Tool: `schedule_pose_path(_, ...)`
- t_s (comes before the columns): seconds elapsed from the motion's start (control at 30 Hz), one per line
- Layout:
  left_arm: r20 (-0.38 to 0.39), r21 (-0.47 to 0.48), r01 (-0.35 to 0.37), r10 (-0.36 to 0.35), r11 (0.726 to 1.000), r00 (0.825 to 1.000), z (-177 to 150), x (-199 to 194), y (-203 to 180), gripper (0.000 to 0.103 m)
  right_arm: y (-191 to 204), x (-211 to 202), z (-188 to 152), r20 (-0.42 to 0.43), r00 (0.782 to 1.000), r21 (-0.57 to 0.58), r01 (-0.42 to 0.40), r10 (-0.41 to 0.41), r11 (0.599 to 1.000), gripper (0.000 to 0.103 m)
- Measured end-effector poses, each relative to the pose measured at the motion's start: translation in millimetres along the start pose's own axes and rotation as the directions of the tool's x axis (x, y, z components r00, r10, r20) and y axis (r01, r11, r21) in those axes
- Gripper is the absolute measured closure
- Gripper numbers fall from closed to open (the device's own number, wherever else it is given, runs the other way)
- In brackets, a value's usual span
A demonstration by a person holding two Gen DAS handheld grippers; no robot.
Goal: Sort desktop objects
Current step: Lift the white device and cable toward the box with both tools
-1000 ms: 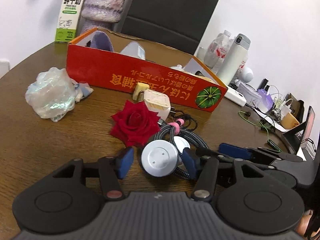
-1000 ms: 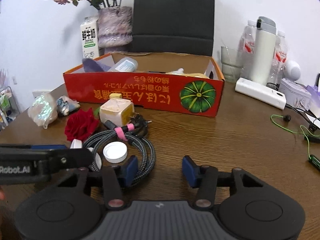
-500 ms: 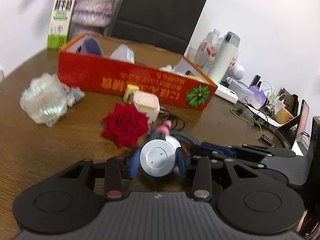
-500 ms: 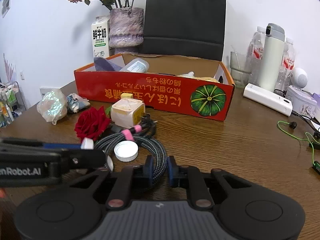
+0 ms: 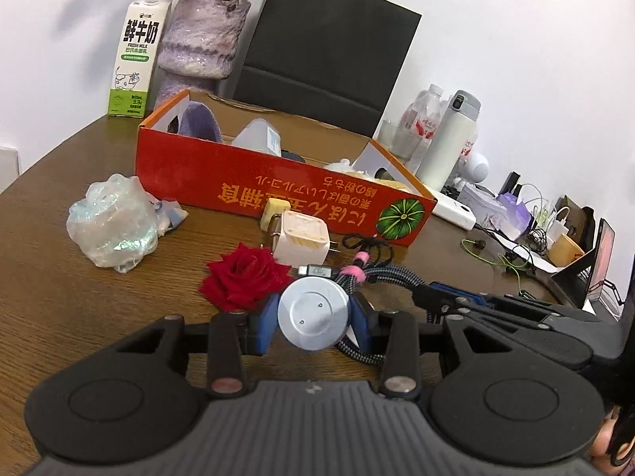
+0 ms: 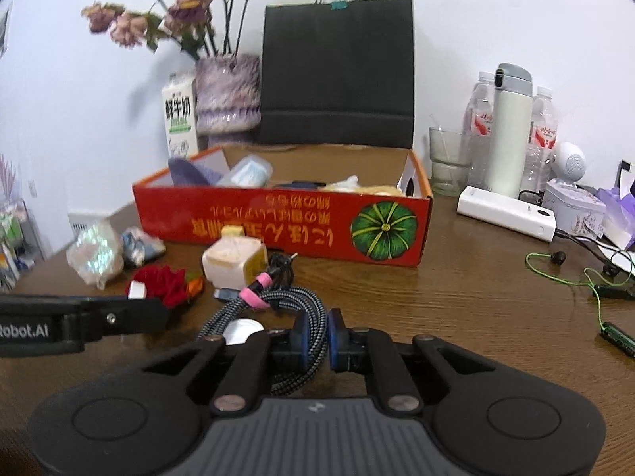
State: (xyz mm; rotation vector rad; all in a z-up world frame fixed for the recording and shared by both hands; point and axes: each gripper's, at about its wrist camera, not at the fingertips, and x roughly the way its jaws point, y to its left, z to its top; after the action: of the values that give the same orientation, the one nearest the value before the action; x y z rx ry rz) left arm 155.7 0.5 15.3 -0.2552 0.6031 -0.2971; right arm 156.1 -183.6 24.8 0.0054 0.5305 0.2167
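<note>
Left gripper (image 5: 313, 319) has its blue pads pinched on a round white disc (image 5: 313, 314), looks like a wireless charger puck, held on edge just in front of the red rose (image 5: 246, 277). Right gripper (image 6: 315, 339) is squeezed tight on the braided cable (image 6: 278, 309), which is coiled and tied with a pink strap (image 6: 256, 286). From the right camera the disc only peeks out as a white bit through the coil, so I can't really tell if the cable plugs into it, though it probably does.

Both grippers sit close together over the brown wooden table (image 6: 456, 297). Behind the rose there's a cream plug adapter (image 5: 302, 238), and off to the left a crumpled clear plastic bag (image 5: 113, 224). Further back is the red cardboard box (image 5: 278, 190) with a pumpkin printed on its front, already holding a few things. A milk carton (image 5: 137, 67), a vase (image 5: 200, 35) and a black paper bag (image 5: 329, 35) stand along the wall behind it.
</note>
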Motion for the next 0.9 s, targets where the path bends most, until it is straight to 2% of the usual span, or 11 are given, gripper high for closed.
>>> schedule_pose_path(0.13,-0.002,-0.003,-0.005,0.005,1.0,1.0,0,1,1,0.064,0,2,1,-0.008,1.0,0.007,-0.024,0.024,1.0,0.095)
schedule_pose_path(0.3,-0.025,0.014,-0.012,0.012,1.0,1.0,-2,4,-1,0.064,2,8,-3,-0.044,0.999,-0.01,-0.006,0.005,1.0,0.095)
schedule_pose_path(0.4,-0.069,0.063,0.003,0.001,0.998,0.998,-6,9,-8,0.064,2,12,-5,-0.068,0.998,-0.016,0.002,-0.003,1.0,0.094)
schedule_pose_path(0.47,-0.096,0.123,-0.01,0.022,0.992,0.995,-12,13,-17,0.063,3,13,-6,-0.076,0.997,-0.018,0.004,-0.006,1.0,0.094)
schedule_pose_path(0.6,-0.101,0.185,-0.025,0.044,0.982,0.994,-18,16,-26,0.063,4,15,-7,-0.086,0.996,-0.028,0.0,-0.002,1.0,0.094)
schedule_pose_path(0.73,-0.096,0.186,-0.024,0.043,0.982,0.994,-19,16,-27,0.063,7,15,-8,-0.091,0.995,-0.033,-0.033,0.029,0.999,0.093)
schedule_pose_path(0.9,-0.09,0.171,-0.039,0.055,0.985,0.994,-16,15,-24,0.063,7,24,-6,-0.116,0.992,-0.039,-0.058,0.054,0.998,0.087)
